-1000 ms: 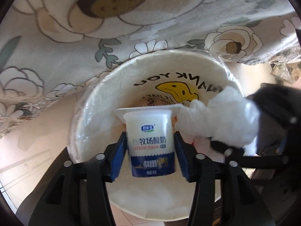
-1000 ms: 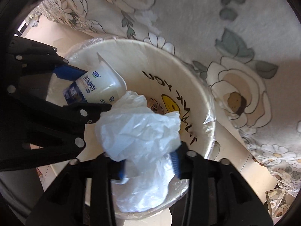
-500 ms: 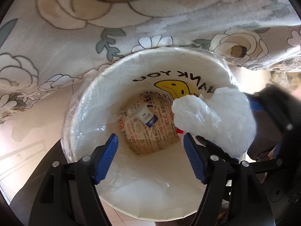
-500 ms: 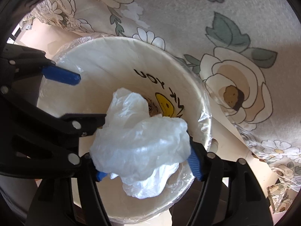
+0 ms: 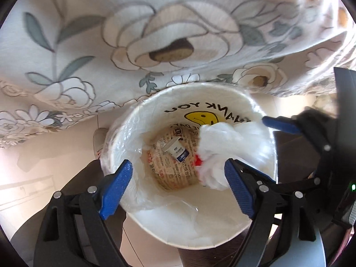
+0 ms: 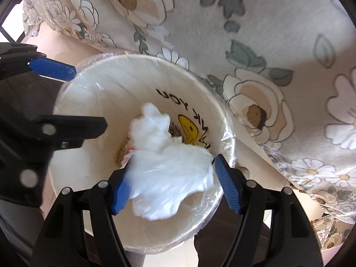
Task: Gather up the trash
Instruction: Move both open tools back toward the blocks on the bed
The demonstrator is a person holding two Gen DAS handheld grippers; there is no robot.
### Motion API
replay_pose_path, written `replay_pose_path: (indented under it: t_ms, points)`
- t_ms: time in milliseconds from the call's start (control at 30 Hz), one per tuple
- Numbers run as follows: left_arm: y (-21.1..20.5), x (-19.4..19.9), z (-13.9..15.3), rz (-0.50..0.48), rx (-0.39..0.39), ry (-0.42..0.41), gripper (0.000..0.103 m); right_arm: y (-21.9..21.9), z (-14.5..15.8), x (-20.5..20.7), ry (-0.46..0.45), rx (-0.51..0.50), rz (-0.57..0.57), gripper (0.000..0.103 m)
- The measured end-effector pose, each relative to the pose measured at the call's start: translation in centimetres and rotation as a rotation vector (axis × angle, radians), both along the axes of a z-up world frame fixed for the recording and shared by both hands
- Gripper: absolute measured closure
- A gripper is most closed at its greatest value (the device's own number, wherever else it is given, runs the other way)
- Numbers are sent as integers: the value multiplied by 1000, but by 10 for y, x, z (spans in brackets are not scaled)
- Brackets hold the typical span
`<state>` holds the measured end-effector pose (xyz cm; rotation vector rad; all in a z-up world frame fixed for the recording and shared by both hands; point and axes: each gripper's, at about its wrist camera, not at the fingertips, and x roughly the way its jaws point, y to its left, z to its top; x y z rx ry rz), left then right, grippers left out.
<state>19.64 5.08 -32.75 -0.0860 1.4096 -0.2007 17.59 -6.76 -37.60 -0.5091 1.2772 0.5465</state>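
A white bin [image 5: 211, 222] with a clear liner and a yellow smiley stands below both grippers. A small yogurt cup [image 5: 176, 150] lies on its side on printed wrappers at the bottom. My left gripper [image 5: 176, 164] hangs over the bin, its jaws opening, nothing between them. A crumpled white plastic bag [image 6: 169, 171], blurred, sags between the blue pads [image 6: 227, 187] of my right gripper [image 6: 171, 169], whose jaws are opening; the right pad stands just clear of it. The bag [image 5: 224, 146] sits over the bin's right side, inside the rim [image 6: 229, 133].
A floral tablecloth [image 5: 155, 33] hangs over the table edge just behind the bin [image 6: 267, 33]. Beige tiled floor [image 5: 44, 155] shows to the left. The two grippers are close together over the bin, left one's pad [image 6: 51, 69] near the far rim.
The left gripper let go of the yogurt cup, which dropped to the bin's bottom, and its jaws widened. The right jaws spread and the bag slackened. Both grippers rose.
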Motion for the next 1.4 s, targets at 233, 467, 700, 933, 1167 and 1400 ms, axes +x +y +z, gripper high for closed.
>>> replay_pose_path:
  t_ms: [233,467,700,933,1167,1400]
  points:
    - [4,-8,16,17,26,-19,16,-2,20,-5,-16,32,-18,32]
    - [9,-15,54,10,56,-77,16,-7,71,-18,-36,64,22,32]
    - [10,-12,127,0,90,-177,16,-32,165,-21,-126,128,54,32]
    - [28,15,220,23,67,-265,16,-50,271,-2,-256,177,62,32]
    - [42,70,289,31,138,-367,16,-63,357,62,-390,165,82,32]
    - [51,137,316,9,172,-398,16,-72,404,156,-422,180,87,32]
